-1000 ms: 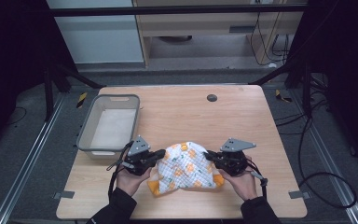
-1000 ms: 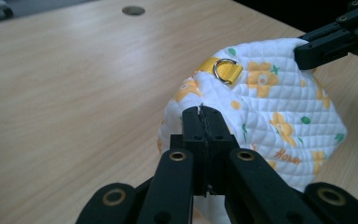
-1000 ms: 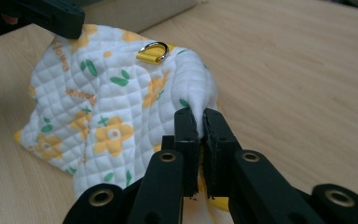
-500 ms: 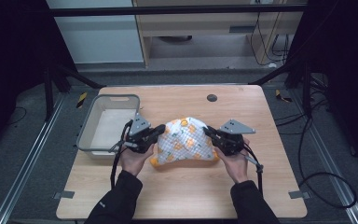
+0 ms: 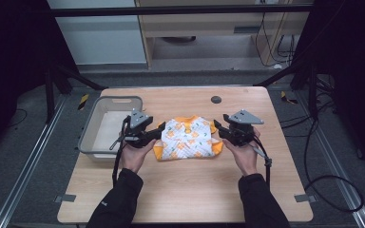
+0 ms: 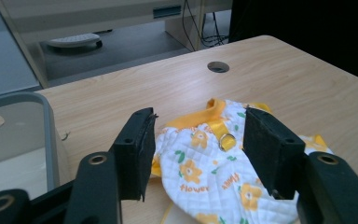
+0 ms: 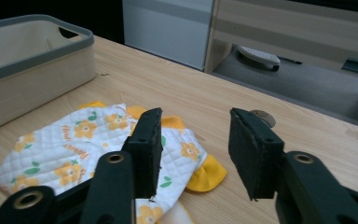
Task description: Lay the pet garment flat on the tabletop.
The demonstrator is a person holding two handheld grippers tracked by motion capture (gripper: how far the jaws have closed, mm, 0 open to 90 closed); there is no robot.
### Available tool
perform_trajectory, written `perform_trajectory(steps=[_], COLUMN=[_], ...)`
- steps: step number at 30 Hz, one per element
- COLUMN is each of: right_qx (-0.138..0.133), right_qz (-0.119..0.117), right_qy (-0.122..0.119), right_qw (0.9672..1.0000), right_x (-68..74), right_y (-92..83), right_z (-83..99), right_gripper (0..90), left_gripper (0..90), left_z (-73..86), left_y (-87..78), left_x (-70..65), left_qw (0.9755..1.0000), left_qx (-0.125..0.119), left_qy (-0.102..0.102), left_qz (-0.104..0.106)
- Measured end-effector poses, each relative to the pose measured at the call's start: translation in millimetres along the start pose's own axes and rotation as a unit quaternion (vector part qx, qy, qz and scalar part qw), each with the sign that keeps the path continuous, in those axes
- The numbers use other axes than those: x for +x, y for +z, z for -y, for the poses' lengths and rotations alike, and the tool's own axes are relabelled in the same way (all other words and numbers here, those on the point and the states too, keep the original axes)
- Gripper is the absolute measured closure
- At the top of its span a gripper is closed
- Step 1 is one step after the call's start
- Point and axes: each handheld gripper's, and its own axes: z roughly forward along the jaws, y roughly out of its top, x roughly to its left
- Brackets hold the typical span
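A small quilted white garment [image 5: 188, 138] with orange flowers and orange trim lies flat on the desk [image 5: 190, 190], about midway between its left and right edges and a little nearer the far edge than the near one. In the left gripper view the word "flower" can be read in orange on the fabric, with a second orange word beside it too slanted to make out; a small metal ring [image 6: 226, 140] sits just below the orange collar. The left gripper [image 5: 158, 132] stands at the garment's left side, its jaws apart after just opening, nothing pressed between the pads, the cloth lying below and beyond them. The right gripper [image 5: 217, 127] stands at the garment's right side, its jaws likewise just opened and apart, gripping nothing. A grey-rimmed bin [image 5: 105, 127] sits at the desk's left edge, just beside the left gripper. A round cable hole [image 5: 216, 99] lies near the far edge.
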Motion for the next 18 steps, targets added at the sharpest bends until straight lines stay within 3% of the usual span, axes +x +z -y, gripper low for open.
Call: perform_trajectory(steps=[4, 5, 9, 13, 18], right_qx=[-0.003, 0.004, 0.010, 0.046, 0.066], right_qz=[-0.011, -0.017, -0.027, -0.044, -0.059], right_qy=[-0.008, -0.013, -0.012, -0.019, -0.017], right_qw=[0.9999, 0.9998, 0.9995, 0.9978, 0.9959], right_x=[-1.4, -2.1, -3.8, -4.1, -2.3], right_y=[-13.4, -20.8, -29.7, -36.5, -35.2], right_z=[0.0, 3.1, 12.0, 38.8, 59.8], right_gripper=[48.6, 45.3, 41.6, 37.8, 36.9], left_gripper=[39.4, 38.2, 36.3, 34.1, 33.1], left_z=[2.4, 6.4, 19.3, 41.4, 62.6], left_y=[-10.7, -16.6, -23.8, -27.9, -23.2], left_x=[-1.0, -1.6, -1.8, -4.5, -5.7], left_qw=[0.9998, 0.9993, 0.9987, 0.9964, 0.9949], left_qx=[0.010, 0.022, 0.037, 0.066, 0.085], left_qy=[0.019, 0.028, 0.026, 0.048, 0.048], left_qz=[0.006, 0.009, 0.025, 0.025, 0.026])
